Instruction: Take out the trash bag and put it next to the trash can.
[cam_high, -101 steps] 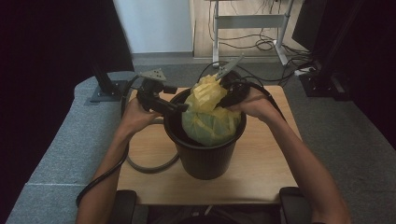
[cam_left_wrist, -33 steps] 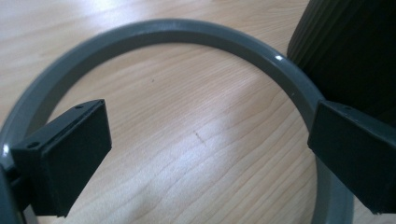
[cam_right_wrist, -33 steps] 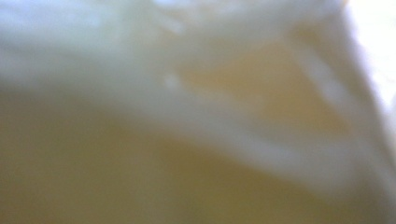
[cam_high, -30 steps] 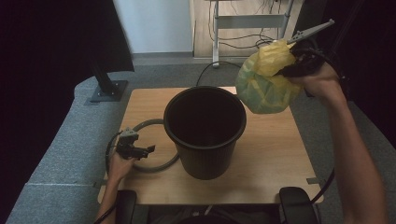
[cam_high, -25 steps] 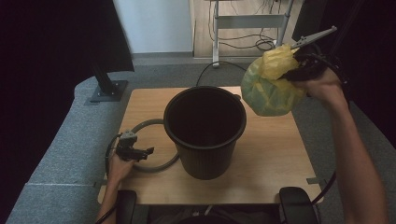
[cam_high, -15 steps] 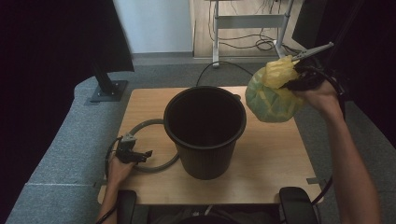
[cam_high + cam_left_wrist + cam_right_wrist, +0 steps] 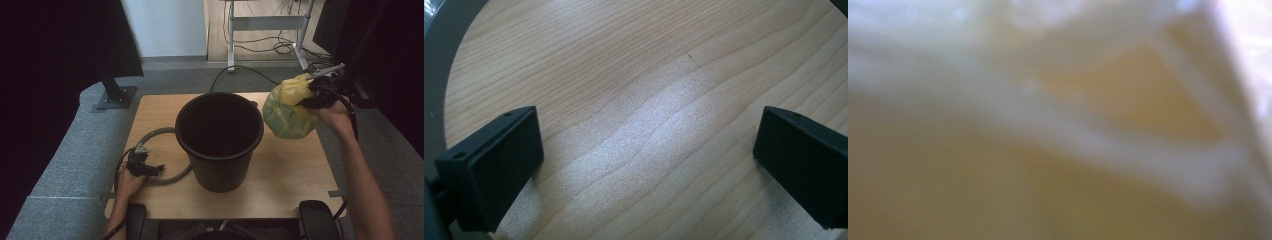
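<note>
A black bucket [image 7: 219,140] stands in the middle of the wooden table [image 7: 290,175], and I see nothing inside it. To its right a full yellow bag [image 7: 287,112] hangs just above the tabletop, gathered at its top in my right gripper [image 7: 311,93], which is shut on it. The right gripper view has the bag's yellow plastic [image 7: 1048,150] pressed blurred against the lens. My left gripper [image 7: 150,169] rests low at the table's front left, left of the bucket. Its jaws stand wide open over bare wood [image 7: 644,125], with nothing between them.
A grey hoop [image 7: 160,137] lies on the table around the bucket's left side, its rim [image 7: 444,45] curving past the left gripper. Grey floor surrounds the table. A black stand [image 7: 115,95] sits at the back left, and cables and a metal frame [image 7: 270,22] lie behind.
My right hand has lowered the yellow bag from high at the right down beside the bucket. The left gripper has sunk slightly toward the table at the front left.
</note>
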Available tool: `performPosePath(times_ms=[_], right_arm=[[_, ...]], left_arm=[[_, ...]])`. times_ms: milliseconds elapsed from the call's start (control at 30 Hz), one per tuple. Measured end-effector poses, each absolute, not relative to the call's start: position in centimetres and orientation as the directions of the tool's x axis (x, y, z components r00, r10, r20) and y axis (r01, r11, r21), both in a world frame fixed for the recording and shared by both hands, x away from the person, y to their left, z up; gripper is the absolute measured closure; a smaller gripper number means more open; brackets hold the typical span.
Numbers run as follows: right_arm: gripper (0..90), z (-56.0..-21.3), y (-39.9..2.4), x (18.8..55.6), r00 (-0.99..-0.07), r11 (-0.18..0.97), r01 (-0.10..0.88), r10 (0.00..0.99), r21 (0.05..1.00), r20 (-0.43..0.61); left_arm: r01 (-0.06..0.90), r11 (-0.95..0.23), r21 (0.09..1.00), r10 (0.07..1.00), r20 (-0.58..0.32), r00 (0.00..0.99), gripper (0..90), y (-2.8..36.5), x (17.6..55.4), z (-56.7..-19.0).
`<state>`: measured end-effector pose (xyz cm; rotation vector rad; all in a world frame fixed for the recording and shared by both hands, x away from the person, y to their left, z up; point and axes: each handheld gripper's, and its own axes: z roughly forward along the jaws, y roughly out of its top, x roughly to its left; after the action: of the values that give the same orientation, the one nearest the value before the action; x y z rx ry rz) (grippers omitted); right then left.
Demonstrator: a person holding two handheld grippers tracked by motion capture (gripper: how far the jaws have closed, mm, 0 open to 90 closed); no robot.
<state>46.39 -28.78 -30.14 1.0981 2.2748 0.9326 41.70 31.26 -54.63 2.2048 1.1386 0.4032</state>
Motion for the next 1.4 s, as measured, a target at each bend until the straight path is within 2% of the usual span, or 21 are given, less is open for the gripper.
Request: performPosePath(times_ms=[267,700,1167,1400], right_arm=[[74.3,-33.5,-28.0,47.4,-0.567,0.465,0.529,0.816,0.709,-0.112],[73.7,-41.1,-27.5,48.5,-0.492,0.446,0.613,0.861,0.652,-0.127],[69.1,-47.8,-25.1,46.7,-0.504,0.365,0.643,0.863,0.673,0.014],[67.6,-50.8,-24.7,46.2,-0.484,0.356,0.666,0.875,0.656,0.016]], left_arm=[[0.628,-0.433,0.646,0.816,-0.015,0.578,0.0,31.2,41.7,-54.6],[0.641,-0.415,0.645,0.834,-0.012,0.552,0.0,30.9,41.6,-54.6],[0.647,-0.406,0.646,0.841,-0.012,0.541,0.0,30.8,41.6,-54.6],[0.649,-0.404,0.645,0.843,-0.012,0.537,0.0,30.8,41.5,-54.6]])
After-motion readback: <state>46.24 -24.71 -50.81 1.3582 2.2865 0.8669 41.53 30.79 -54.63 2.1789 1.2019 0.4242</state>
